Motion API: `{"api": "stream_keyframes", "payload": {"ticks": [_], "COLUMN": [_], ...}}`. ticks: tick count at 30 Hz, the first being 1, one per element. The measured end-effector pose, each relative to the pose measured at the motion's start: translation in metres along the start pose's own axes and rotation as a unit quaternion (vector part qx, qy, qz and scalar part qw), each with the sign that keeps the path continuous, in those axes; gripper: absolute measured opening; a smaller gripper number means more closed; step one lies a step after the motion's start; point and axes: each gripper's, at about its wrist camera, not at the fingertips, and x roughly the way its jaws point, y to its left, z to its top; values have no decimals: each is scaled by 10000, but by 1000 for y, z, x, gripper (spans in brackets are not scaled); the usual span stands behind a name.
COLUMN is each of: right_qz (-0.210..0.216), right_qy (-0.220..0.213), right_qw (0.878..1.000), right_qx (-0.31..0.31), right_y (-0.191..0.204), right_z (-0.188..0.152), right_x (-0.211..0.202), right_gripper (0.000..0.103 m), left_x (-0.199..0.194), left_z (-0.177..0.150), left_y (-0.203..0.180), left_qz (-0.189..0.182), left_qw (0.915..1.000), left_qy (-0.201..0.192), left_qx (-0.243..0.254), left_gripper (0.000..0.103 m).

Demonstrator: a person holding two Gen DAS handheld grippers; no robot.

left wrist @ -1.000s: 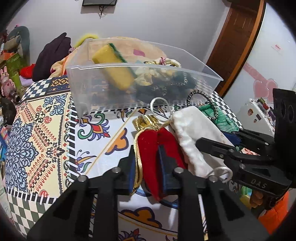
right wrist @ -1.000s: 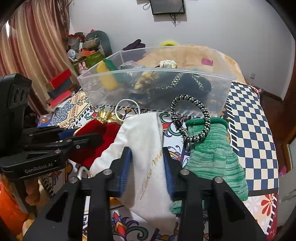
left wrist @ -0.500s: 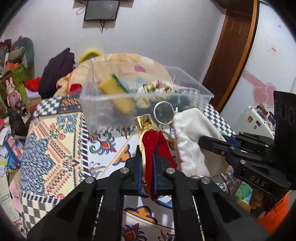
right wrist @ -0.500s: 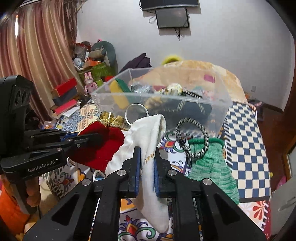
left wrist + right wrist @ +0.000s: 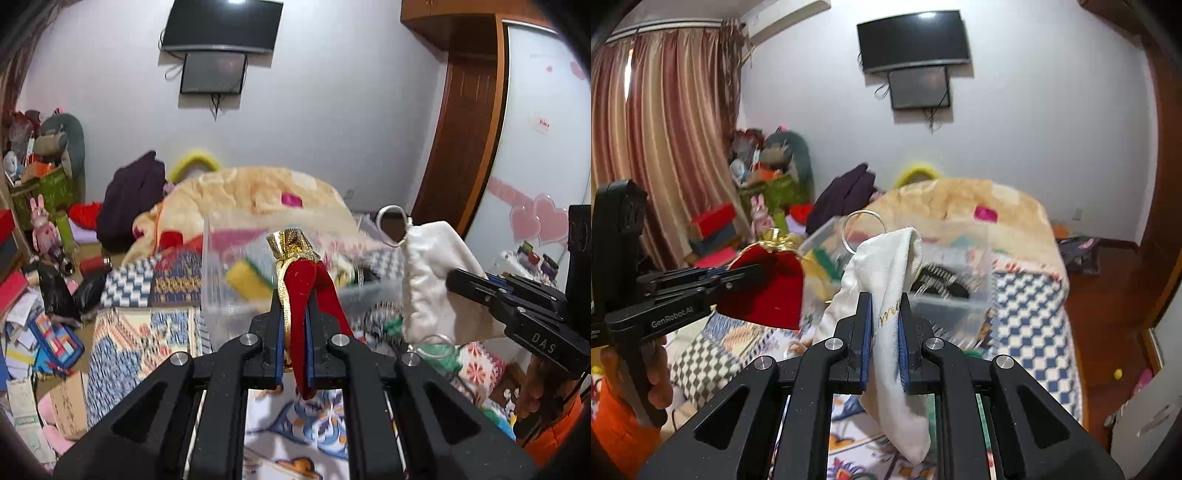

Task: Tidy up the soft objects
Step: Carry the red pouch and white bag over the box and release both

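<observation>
Both pouches now lifted off the bed: left claw grips red pouch, right claw grips white pouch; clear bin waits at twelve o'clock.

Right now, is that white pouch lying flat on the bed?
No, the white pouch hangs in the air, pinched by the right gripper, above the patterned bedcover.

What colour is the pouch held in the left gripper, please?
Red, with a gold neck; the pouch shows best in the right wrist view, clamped by the left gripper.
</observation>
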Motion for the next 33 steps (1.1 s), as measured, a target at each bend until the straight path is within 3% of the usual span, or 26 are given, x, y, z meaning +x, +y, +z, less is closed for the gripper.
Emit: {"api": "stream_keyframes", "payload": {"ticks": [9, 15, 22, 33], "right_qz": [-377, -540, -553, -596], "right_qy": [-394, -440, -194, 555], "right_qw": [9985, 9976, 9983, 9965], "right_qx": [92, 64, 39, -195], "right_y": [-16, -17, -19, -18], "right_z": [29, 39, 42, 22], "right_x": [16, 30, 54, 97], "right_gripper": [11, 11, 11, 11], "left_x": [14, 40, 77, 124], "left_z": [36, 50, 54, 36], "left_y": [0, 1, 6, 16], "left_qz": [-2, 45, 149, 186], "left_qw": [9990, 9991, 9996, 9985], "left_qy": [-433, -414, -130, 439], "left_qx": [-85, -120, -195, -263], "left_gripper": [8, 8, 8, 8]}}
